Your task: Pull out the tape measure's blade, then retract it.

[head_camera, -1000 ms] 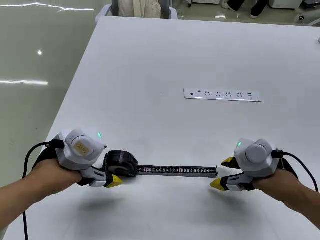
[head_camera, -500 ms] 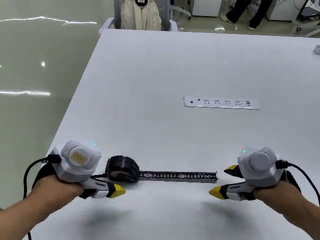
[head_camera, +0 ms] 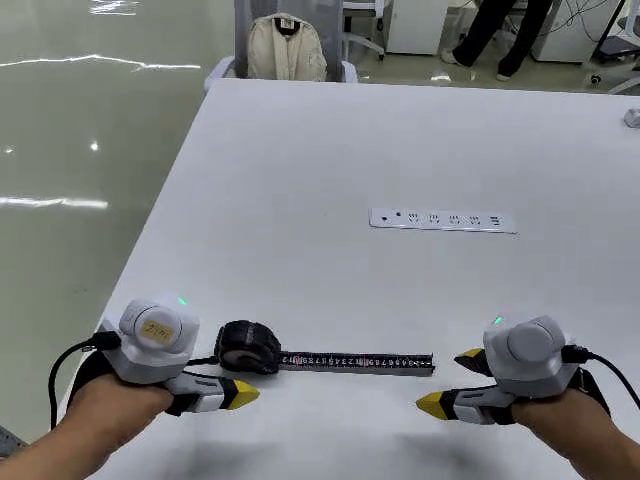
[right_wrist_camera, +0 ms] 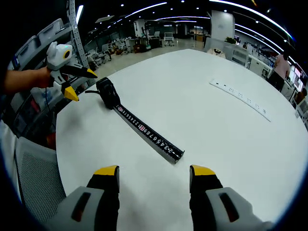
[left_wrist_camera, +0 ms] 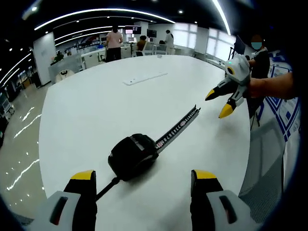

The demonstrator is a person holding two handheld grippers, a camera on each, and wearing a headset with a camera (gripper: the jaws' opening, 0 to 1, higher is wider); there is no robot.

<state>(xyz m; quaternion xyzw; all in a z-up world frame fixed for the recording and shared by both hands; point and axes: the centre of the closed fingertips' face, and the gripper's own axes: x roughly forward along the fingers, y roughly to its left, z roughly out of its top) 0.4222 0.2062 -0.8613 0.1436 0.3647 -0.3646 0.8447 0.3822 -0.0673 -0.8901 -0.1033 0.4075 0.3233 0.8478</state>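
Observation:
A black tape measure case (head_camera: pixel 248 347) lies on the white table (head_camera: pixel 400 140), its dark blade (head_camera: pixel 360 362) drawn out to the right and lying flat. My left gripper (head_camera: pixel 240 393) is open just in front of and left of the case, not touching it. My right gripper (head_camera: pixel 450 380) is open a little past the blade's end, holding nothing. In the left gripper view the case (left_wrist_camera: pixel 133 155) sits just ahead of my open left gripper (left_wrist_camera: pixel 143 177), with the blade (left_wrist_camera: pixel 178 129) running toward the right gripper (left_wrist_camera: pixel 222 98). From the right gripper (right_wrist_camera: pixel 154 172), the blade (right_wrist_camera: pixel 149 134) leads to the case (right_wrist_camera: pixel 107 91) and the left gripper (right_wrist_camera: pixel 72 79).
A white power strip (head_camera: pixel 443 219) lies mid-table, right of centre. A chair with a cream jacket (head_camera: pixel 286 45) stands at the table's far edge. The table's left edge (head_camera: pixel 150 240) drops to a shiny floor. People stand in the background.
Left gripper has let go of the case and right gripper of the blade's end; both drew back toward me. The blade stays extended. The head camera tilted up.

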